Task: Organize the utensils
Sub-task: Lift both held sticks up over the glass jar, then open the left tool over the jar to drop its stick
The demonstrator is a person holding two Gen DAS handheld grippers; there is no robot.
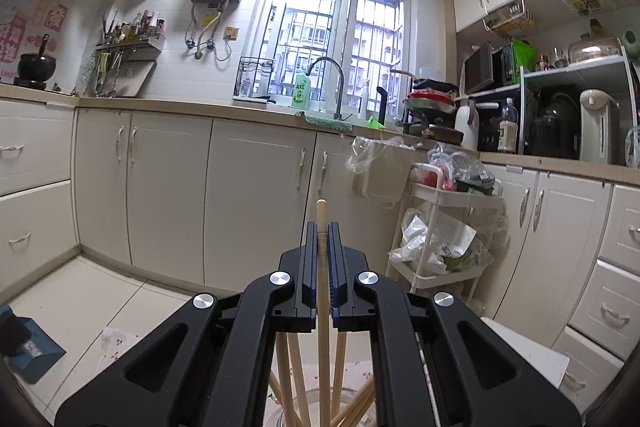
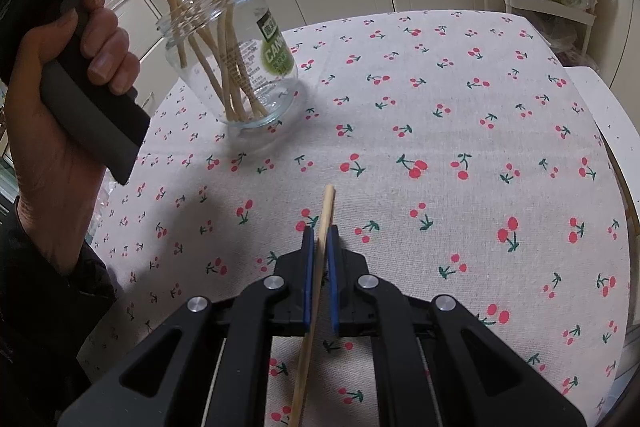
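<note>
The left gripper (image 1: 322, 227) has its fingers (image 1: 310, 259) closed on one chopstick (image 1: 322, 267), which stands upright. Its lower end goes down among the other chopsticks in the jar (image 2: 234, 67). The jar stands on the cloth (image 2: 440, 147) that covers the surface, toward the far left side. The right gripper (image 2: 320, 231) waits nearer, well apart from the jar, its fingers pressed on a second chopstick (image 2: 316, 267) that points forward over the cloth.

I think the danger is the jar. It is light glass and already full of leaning sticks. If the left chopstick is pushed down at an angle, it may catch on the others and press against the wall, and the jar could slide or fall over. If the fingers let go too high, the stick may bounce and tip outside the rim.

The right chopstick is held near its front end, so most of its length hangs behind. It could turn in the grip when it is lifted toward the jar.
</note>
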